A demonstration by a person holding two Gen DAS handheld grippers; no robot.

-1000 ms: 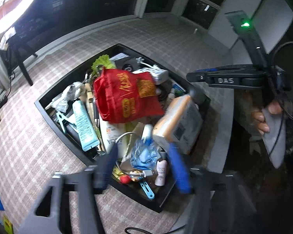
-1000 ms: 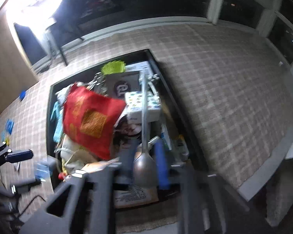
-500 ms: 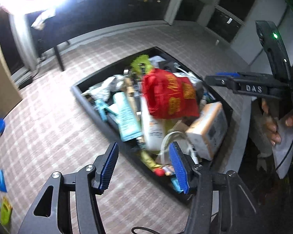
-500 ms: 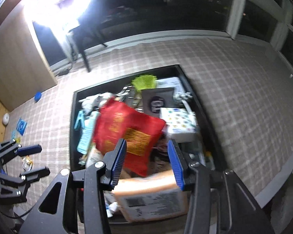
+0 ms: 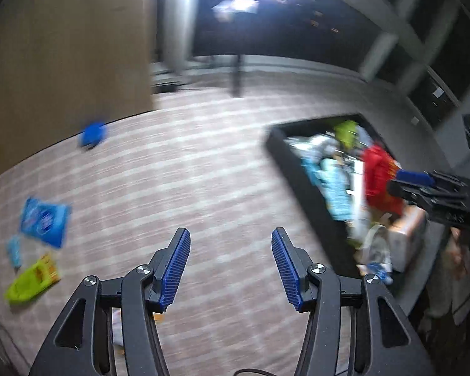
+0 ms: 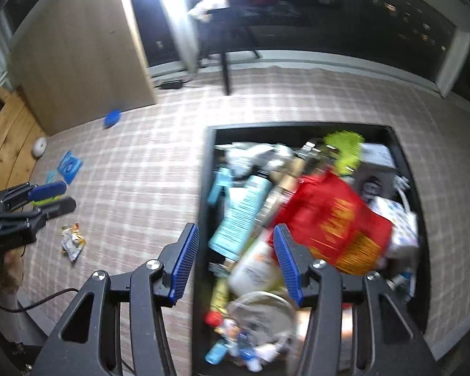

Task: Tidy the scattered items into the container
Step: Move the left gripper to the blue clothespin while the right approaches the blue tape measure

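Note:
A black tray [image 6: 203,169] on the checked carpet is heaped with items, a red bag [image 6: 332,222] on top; it also shows at the right of the left wrist view [image 5: 285,156]. My left gripper [image 5: 230,266] is open and empty over bare carpet. My right gripper [image 6: 235,263] is open and empty above the tray's left edge. Loose on the carpet are a blue packet [image 5: 44,221], a lime-green item [image 5: 31,282], a small light-blue item [image 5: 14,250], a blue round item [image 5: 92,134] and a snack wrapper [image 6: 72,241].
A wooden cabinet [image 6: 78,62] stands at the back left with a white round object [image 6: 40,146] beside it. A dark table leg [image 6: 225,72] and a cable lie near the window wall. A bright lamp glares at the top.
Both grippers swung left, away from the tray. My left gripper now faces the carpet with the loose items; the tray slid to the right in both views.

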